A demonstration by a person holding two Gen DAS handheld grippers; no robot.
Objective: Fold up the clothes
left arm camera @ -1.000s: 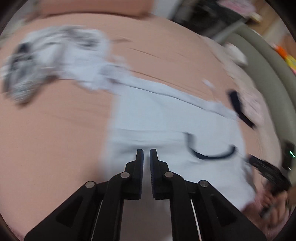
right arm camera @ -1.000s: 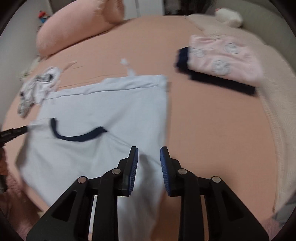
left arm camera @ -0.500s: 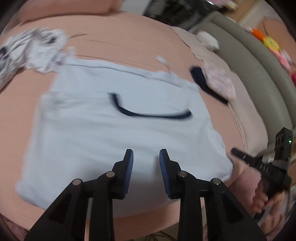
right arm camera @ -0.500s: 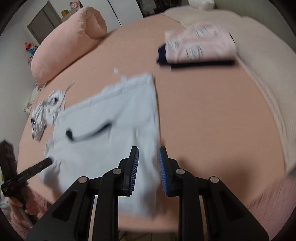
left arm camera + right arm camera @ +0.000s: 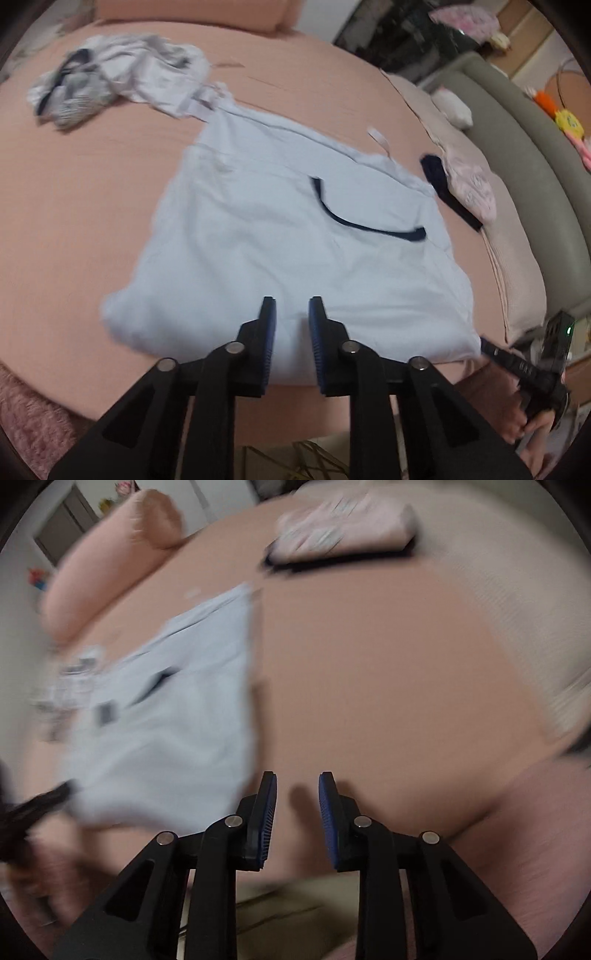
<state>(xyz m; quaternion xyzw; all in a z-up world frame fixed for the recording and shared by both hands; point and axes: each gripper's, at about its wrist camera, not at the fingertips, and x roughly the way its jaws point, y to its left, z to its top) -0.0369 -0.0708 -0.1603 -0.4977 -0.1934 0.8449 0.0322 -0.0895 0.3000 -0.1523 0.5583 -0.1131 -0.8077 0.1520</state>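
Left gripper (image 5: 291,314) empty, jaws apart, over near edge of light blue shirt (image 5: 280,240) on bed (image 5: 74,206). Right gripper (image 5: 297,794) empty, jaws apart, shirt to its left. No legible writing.

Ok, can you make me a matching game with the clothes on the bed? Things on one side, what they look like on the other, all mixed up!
Things:
1. blue shirt
2. white clothes
3. pink stack
4. left tongs

Looks:
A. crumpled in a heap, far left
B. folded, near the bed's right edge
C. open, holding nothing
D. spread flat in the middle

Pairs: 1-D, 2-A, 3-B, 4-C
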